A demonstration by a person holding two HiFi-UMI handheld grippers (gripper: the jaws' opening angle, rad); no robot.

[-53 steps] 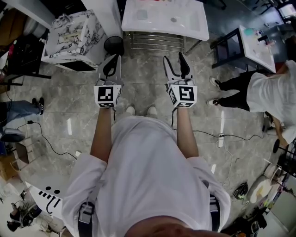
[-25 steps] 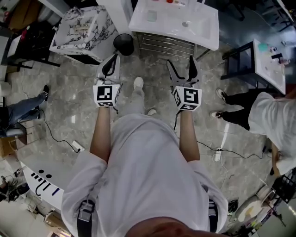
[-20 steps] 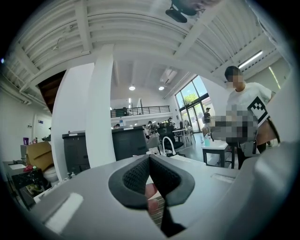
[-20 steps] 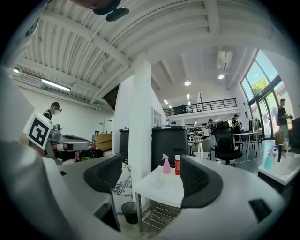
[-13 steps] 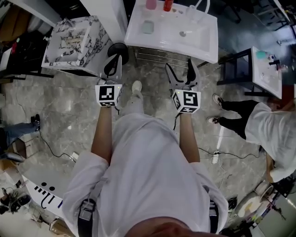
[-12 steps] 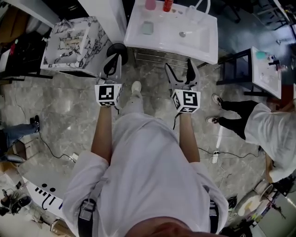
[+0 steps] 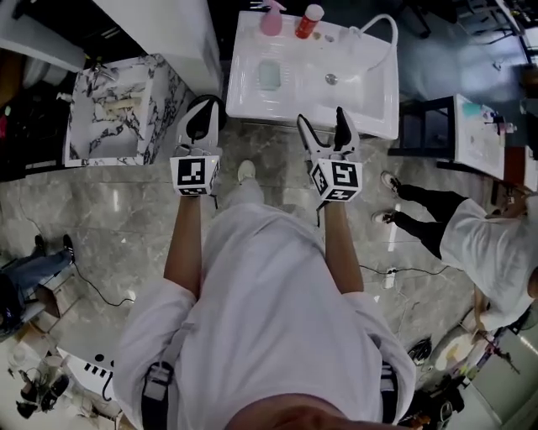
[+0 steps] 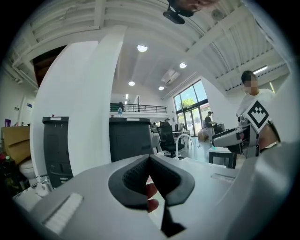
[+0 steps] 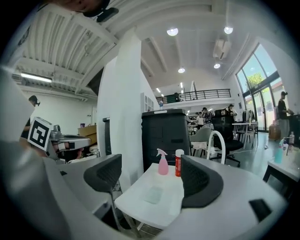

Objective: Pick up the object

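Which object is meant cannot be told. Three loose things sit on the white washstand ahead of the right gripper. A pink spray bottle with a trigger head stands upright. Just beside it, on its right, stands a red bottle with a white cap. Both stand at the far edge of the top, and in the right gripper view they show between the jaws, nearer the right pad. Nearer the gripper a flat, pale green square lies on the top, apart from the bottles. What it is made of cannot be made out.

Right of the square the top sinks into a basin with a drain, and a white curved tap arches over its far corner.

The right gripper's jaws stand wide apart with nothing between the pads. It is held short of the washstand's near edge.

The left gripper has its pads pressed together at the tips. A reddish blur shows through the slit below them, too unclear to name.

Left of the left gripper stands an open marble-patterned box with a pale stick-like thing inside.
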